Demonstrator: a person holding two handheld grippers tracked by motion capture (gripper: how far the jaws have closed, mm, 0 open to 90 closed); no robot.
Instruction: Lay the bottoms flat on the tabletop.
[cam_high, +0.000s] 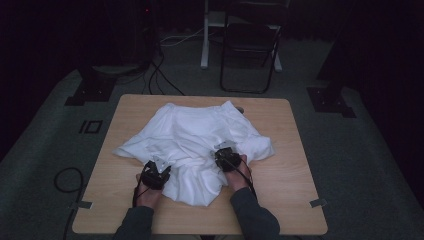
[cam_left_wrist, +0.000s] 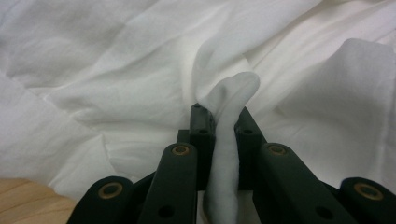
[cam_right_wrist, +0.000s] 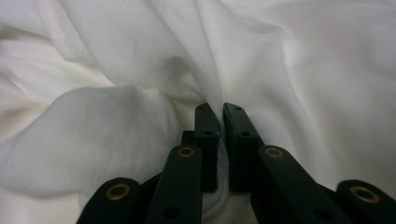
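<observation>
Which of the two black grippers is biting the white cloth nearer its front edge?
The left gripper, clamped on the crumpled white cloth near the hem facing the person. The right gripper pinches a fold farther in.

white garment (cam_high: 192, 145) covering table (cam_high: 280, 150) middle, chair (cam_high: 250, 45) top cut off, room dark

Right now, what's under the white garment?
The wooden table lies under the white garment. Both claws, left and right, pinch folds; anything beneath the cloth is covered.
</observation>
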